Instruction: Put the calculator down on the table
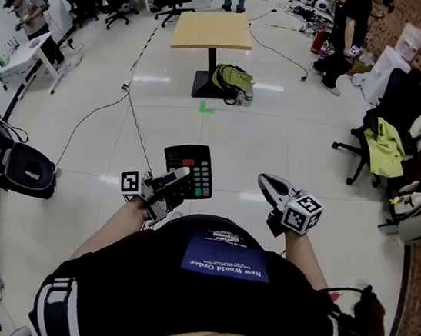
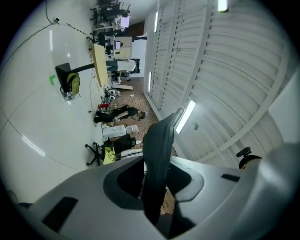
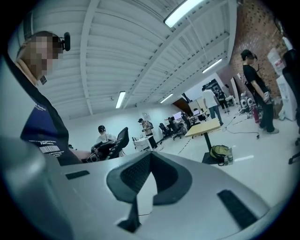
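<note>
A black calculator (image 1: pixel 189 170) with grey keys and a red one is held up over the floor, clamped by its near edge in my left gripper (image 1: pixel 171 183). In the left gripper view the calculator (image 2: pixel 158 150) stands edge-on between the jaws of that gripper (image 2: pixel 157 176), which press on it. My right gripper (image 1: pixel 269 184) hovers to the right, apart from the calculator, shut with nothing in it; its pads meet in the right gripper view (image 3: pixel 150 154). The wooden table (image 1: pixel 213 30) stands several steps ahead across the floor; its top shows nothing on it.
A green backpack (image 1: pixel 233 79) lies at the table's base. Cables (image 1: pixel 106 106) trail over the white floor. An office chair with a yellow-green garment (image 1: pixel 385 145) stands right, a black seat (image 1: pixel 30 169) left. A person (image 1: pixel 346 35) crouches at the far right; desks line the far left.
</note>
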### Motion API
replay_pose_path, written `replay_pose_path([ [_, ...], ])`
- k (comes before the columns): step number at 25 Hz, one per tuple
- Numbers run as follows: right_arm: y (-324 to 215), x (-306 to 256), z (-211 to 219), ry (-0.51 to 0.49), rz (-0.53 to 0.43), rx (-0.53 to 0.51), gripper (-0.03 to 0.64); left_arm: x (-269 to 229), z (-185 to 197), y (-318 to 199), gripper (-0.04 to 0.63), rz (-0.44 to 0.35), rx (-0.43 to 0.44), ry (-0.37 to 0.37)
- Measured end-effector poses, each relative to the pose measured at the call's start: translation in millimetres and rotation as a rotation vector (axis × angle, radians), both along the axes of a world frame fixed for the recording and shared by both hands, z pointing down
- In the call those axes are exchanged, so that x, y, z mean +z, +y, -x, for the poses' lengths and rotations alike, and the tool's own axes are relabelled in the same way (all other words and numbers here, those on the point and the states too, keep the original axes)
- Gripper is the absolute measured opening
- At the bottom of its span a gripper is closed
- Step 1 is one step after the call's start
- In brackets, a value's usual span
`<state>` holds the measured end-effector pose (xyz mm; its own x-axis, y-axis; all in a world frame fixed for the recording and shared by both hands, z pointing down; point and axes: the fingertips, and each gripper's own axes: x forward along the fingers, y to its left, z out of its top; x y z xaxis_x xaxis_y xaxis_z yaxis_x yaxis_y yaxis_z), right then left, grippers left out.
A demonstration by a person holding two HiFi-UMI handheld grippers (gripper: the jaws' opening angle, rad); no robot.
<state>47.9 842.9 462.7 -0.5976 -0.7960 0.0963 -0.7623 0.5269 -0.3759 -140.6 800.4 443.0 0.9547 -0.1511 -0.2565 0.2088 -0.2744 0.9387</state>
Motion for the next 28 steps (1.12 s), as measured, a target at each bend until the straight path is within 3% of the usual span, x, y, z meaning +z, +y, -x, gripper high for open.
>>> replay_pose_path([
  [5,-50.0,-7.2,-4.6,0.04,0.005,-0.001,-0.014,0.4,-5.0,-51.1,0.121,0.014,0.006,0.034],
  [11,-140.9,-31.3,47.9,0.067,-0.015,0.02,-0.014,-12.7,56.8,-147.4,0.121,0.011,0.0,0.072],
  [20,-287.8,-48.4,128.7,0.089,-0.03,0.02,-0.014,-21.6,150.9,-287.2,0.121,-0.01,-0.027,0.07],
  [25,-350.2,-44.1,148.9,0.101,-0.012,-0.026,-0.014,-9.5,177.4,-345.0,0.121,0.01,-0.092,0.057],
  [28,-391.7,-44.2,140.9,0.101,0.0,-0.059,-0.014,-7.1,169.6,-377.4,0.121,0.034,-0.123,0.05],
])
